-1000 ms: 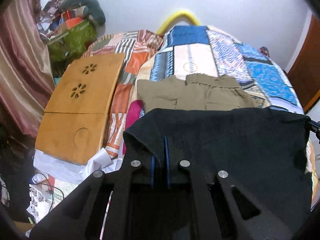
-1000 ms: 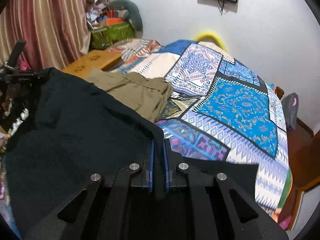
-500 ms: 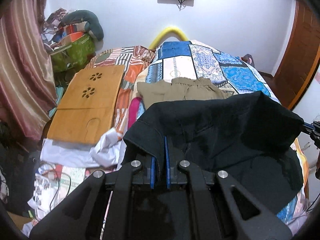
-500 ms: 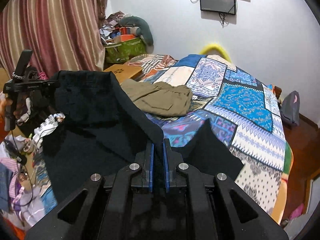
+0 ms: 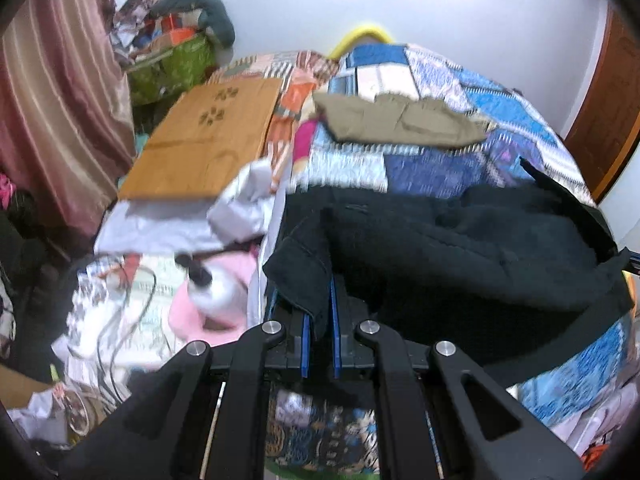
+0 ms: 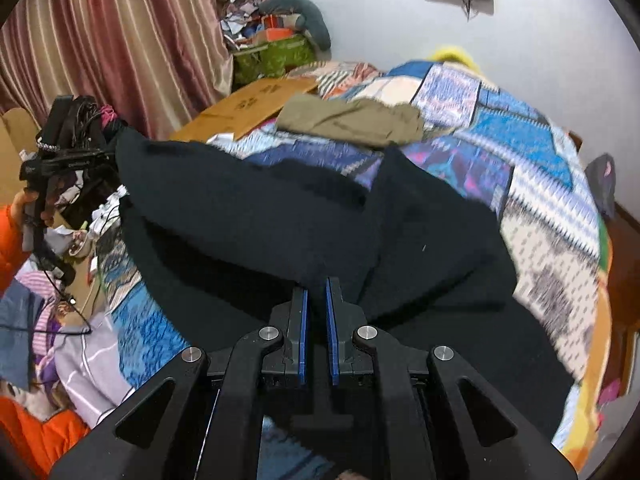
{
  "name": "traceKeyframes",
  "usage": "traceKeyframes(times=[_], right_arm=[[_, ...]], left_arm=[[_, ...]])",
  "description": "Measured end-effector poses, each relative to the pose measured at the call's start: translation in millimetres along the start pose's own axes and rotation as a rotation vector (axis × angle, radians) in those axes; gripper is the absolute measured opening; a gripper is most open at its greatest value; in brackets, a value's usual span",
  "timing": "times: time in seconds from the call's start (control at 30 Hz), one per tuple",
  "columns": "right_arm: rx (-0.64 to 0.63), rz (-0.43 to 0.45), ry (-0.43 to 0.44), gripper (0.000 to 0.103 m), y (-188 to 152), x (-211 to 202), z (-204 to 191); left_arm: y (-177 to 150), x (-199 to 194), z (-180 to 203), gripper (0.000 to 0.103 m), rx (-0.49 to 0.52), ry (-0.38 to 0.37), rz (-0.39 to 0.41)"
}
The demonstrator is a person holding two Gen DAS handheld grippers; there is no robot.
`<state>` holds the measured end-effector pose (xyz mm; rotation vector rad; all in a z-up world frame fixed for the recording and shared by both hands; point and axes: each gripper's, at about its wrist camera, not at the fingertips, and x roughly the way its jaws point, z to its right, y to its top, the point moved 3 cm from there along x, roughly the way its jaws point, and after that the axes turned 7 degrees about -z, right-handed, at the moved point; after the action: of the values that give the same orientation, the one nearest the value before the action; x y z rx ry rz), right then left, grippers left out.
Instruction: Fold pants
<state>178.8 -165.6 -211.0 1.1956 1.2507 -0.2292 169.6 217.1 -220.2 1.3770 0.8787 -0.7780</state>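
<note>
The black pants [image 5: 460,256] lie spread over the near end of the bed [image 5: 500,92], on its patchwork quilt. The left hand-held gripper [image 5: 319,312] pinches one corner of them. The right hand-held gripper [image 6: 315,312] pinches the other corner. Folded olive-green pants [image 6: 352,120] lie farther up the bed.

Left gripper [image 5: 320,316]: matte black frame, two blue-edged fingers [image 5: 306,344], four round silver screws across linkage, triangular cutouts in outer arms. Right gripper [image 6: 316,328]: same build, black body, blue pads [image 6: 303,336], four silver screws, angular struts with triangular openings. Seen from right wrist view at far left: black handle with thin cables, skin-toned hand [image 6: 20,202] (blurred, probably fingers), bright orange sleeve [image 6: 10,248].
</note>
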Motion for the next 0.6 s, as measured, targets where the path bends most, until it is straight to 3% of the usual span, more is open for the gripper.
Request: traceKeyframes(times=[0.27, 0.43, 0.5, 0.53, 0.6], right_arm=[[0.038, -0.026, 0.020, 0.009, -27.0, 10.3, -6.0], [0.041, -0.039, 0.024, 0.010, -26.2, 9.5, -7.7], [0.043, -0.053, 0.024, 0.012, -25.4, 7.1, -7.3], [0.046, -0.060, 0.024, 0.015, -25.3, 5.1, -7.1], [0.059, -0.068, 0.016, 0.032, -26.5, 0.0, -3.2]], left_arm=[[-44.4, 35.1, -4.3, 0.009, -0.029, -0.002, -0.064], [-53.5, 29.2, -8.9, 0.022, -0.054, -0.004, -0.046], [-55.9, 23.4, -13.4, 0.032, -0.073, -0.012, -0.049], [-57.4, 19.5, -15.4, 0.034, -0.078, -0.009, -0.048], [-58.3, 12.6, -18.3, 0.037, -0.086, 0.004, -0.047]])
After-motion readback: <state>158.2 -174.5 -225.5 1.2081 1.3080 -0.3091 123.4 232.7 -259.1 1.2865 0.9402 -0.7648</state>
